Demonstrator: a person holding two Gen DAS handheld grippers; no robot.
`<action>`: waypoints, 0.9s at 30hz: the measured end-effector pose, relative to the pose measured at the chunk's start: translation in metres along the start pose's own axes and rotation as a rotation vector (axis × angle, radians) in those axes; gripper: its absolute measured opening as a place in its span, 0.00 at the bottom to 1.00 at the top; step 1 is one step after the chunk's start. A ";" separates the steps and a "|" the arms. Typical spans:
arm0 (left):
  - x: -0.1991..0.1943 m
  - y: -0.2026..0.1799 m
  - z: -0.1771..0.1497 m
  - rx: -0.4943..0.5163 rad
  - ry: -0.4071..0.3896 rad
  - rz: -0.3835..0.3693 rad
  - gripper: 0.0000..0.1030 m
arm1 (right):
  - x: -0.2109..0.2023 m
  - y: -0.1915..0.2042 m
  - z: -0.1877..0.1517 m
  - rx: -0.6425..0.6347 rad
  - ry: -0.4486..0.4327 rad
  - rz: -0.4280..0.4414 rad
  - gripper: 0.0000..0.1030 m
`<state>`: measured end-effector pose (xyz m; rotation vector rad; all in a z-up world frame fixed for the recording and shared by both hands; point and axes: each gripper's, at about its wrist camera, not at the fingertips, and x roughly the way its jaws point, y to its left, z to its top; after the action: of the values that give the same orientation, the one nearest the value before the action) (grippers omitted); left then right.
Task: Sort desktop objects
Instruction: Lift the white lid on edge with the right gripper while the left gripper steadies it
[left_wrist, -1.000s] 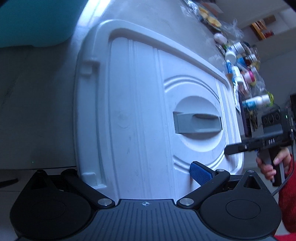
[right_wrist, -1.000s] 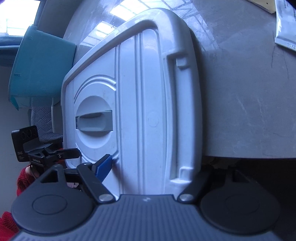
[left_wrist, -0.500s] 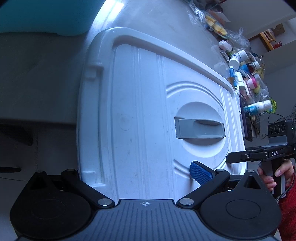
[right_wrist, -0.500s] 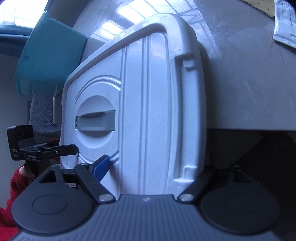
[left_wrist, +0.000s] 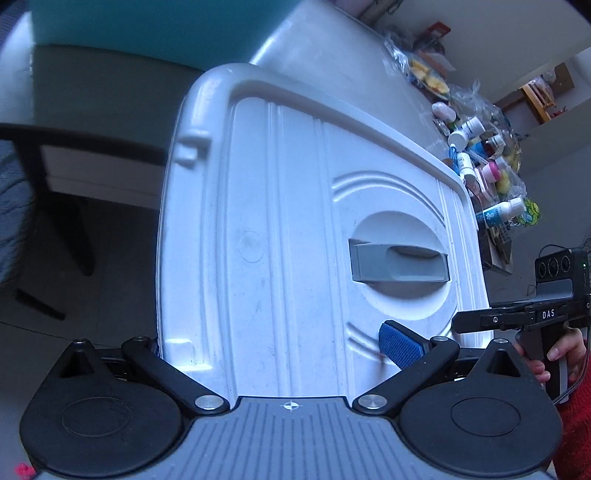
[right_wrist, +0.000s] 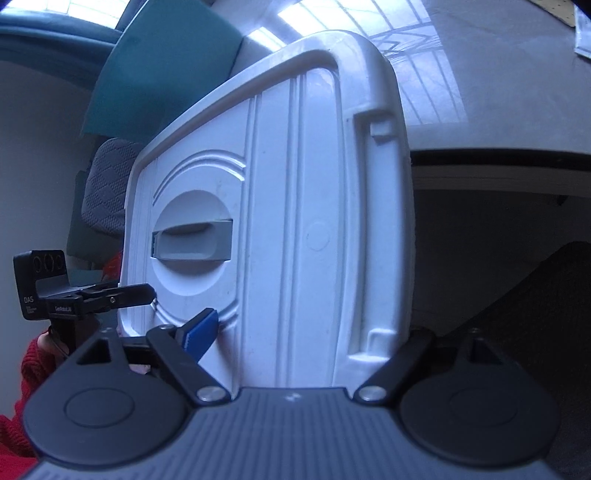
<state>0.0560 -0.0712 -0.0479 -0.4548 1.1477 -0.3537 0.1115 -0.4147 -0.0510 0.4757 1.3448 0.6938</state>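
Note:
A large white plastic lid (left_wrist: 288, 236) with a grey handle (left_wrist: 399, 264) fills both wrist views; it also shows in the right wrist view (right_wrist: 295, 221). My left gripper (left_wrist: 273, 347) is shut on one short edge of the lid, with a blue pad (left_wrist: 400, 347) pressed on its top face. My right gripper (right_wrist: 295, 339) is shut on the opposite edge, its blue pad (right_wrist: 201, 332) on the lid. The lid is held up off the grey table (right_wrist: 498, 81), tilted. Each view shows the other gripper at the lid's far edge.
A pile of small bottles and plastic bags (left_wrist: 484, 162) lies on the table beyond the lid. A teal tub (right_wrist: 159, 74) stands at the table's far end. A grey chair cushion (right_wrist: 107, 184) and dark floor (left_wrist: 92, 277) show below the table edge.
Both grippers have lifted the lid off the table and drawn it back past the table edge; it now tilts more steeply, and floor and chair show beneath it.

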 end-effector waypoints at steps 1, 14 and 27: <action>-0.009 0.004 -0.004 0.000 -0.010 0.004 1.00 | 0.001 0.006 -0.002 -0.006 -0.001 0.003 0.83; -0.133 0.082 -0.049 0.027 -0.096 0.025 1.00 | 0.028 0.089 -0.042 -0.045 -0.049 0.020 0.83; -0.242 0.143 -0.089 0.041 -0.133 0.006 1.00 | 0.037 0.177 -0.087 -0.081 -0.112 0.004 0.83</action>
<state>-0.1111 0.1558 0.0385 -0.4324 1.0102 -0.3366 -0.0030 -0.2690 0.0269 0.4460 1.2066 0.7115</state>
